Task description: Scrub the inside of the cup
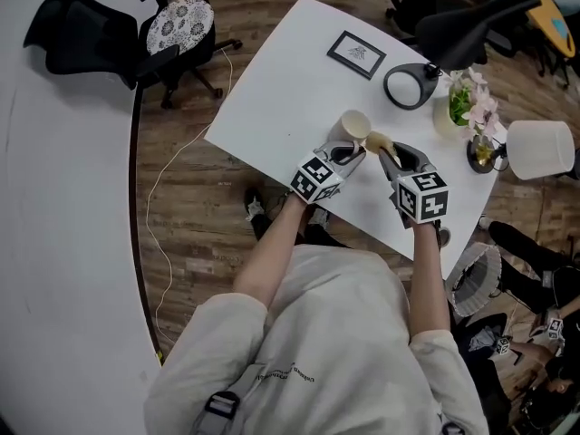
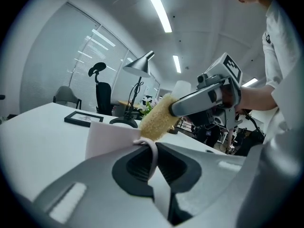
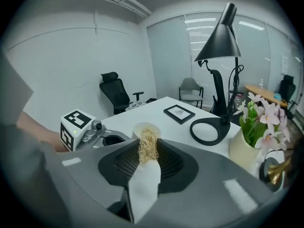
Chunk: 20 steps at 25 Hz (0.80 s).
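A cream cup is tipped on its side above the white table, its mouth turned toward the right gripper. My left gripper is shut on the cup's handle, which sits between the jaws in the left gripper view. My right gripper is shut on a yellow fibrous sponge. The sponge points forward with its tip at the cup's mouth. In the left gripper view the sponge comes down over the cup wall.
A black picture frame, a black desk lamp's round base and a vase of pink flowers stand on the far part of the table. A white lampshade sits at the right, an office chair on the floor at the left.
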Each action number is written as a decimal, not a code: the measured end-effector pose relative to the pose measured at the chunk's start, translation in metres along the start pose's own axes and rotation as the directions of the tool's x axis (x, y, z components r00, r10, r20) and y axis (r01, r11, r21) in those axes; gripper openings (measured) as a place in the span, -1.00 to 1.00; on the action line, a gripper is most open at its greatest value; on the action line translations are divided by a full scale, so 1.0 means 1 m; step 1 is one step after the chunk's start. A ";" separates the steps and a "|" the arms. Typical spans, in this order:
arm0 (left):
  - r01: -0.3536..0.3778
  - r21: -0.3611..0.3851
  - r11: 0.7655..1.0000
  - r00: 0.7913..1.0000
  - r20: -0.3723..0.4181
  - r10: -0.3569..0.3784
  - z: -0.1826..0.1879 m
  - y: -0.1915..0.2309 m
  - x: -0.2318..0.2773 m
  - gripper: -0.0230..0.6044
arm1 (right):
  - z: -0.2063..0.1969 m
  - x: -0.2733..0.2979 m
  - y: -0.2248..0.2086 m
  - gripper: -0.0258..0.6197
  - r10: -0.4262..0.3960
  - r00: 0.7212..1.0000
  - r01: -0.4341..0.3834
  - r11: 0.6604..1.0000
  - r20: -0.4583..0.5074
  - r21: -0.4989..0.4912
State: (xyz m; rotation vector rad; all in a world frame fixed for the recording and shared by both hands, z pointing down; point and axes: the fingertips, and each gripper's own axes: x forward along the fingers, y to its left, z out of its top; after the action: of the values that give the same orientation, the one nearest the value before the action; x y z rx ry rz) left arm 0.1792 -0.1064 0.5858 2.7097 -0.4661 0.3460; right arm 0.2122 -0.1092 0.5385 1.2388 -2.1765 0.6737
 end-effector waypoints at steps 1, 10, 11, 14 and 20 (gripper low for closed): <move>-0.007 0.003 1.000 1.000 0.003 0.007 -0.001 0.000 -0.001 -0.88 | -0.001 0.001 0.001 -0.54 -0.009 1.000 0.009 1.000 -0.005 -0.011; -0.177 0.013 0.984 0.984 -0.012 0.177 -0.015 0.014 -0.025 -0.88 | 0.001 0.008 0.024 -0.54 -0.023 0.999 0.018 0.990 -0.038 -0.142; -0.182 0.012 0.983 0.983 -0.016 0.182 -0.015 0.014 -0.027 -0.84 | 0.001 0.009 0.026 -0.54 -0.015 0.999 0.010 0.991 -0.037 -0.137; -0.195 -0.002 0.981 0.981 -0.010 0.195 -0.017 0.011 -0.033 -0.72 | -0.001 0.012 0.034 -0.54 0.017 1.000 -0.020 0.995 -0.026 -0.095; -0.132 0.108 0.985 0.991 -0.003 0.133 -0.029 -0.006 -0.028 -0.46 | -0.009 0.005 0.037 -0.54 0.070 0.997 -0.070 0.997 0.017 -0.034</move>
State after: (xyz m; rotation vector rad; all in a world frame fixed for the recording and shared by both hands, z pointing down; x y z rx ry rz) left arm 0.1504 -0.0819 0.6019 2.7859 -0.6448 0.4321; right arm 0.1793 -0.0890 0.5428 1.1607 -2.2460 0.6546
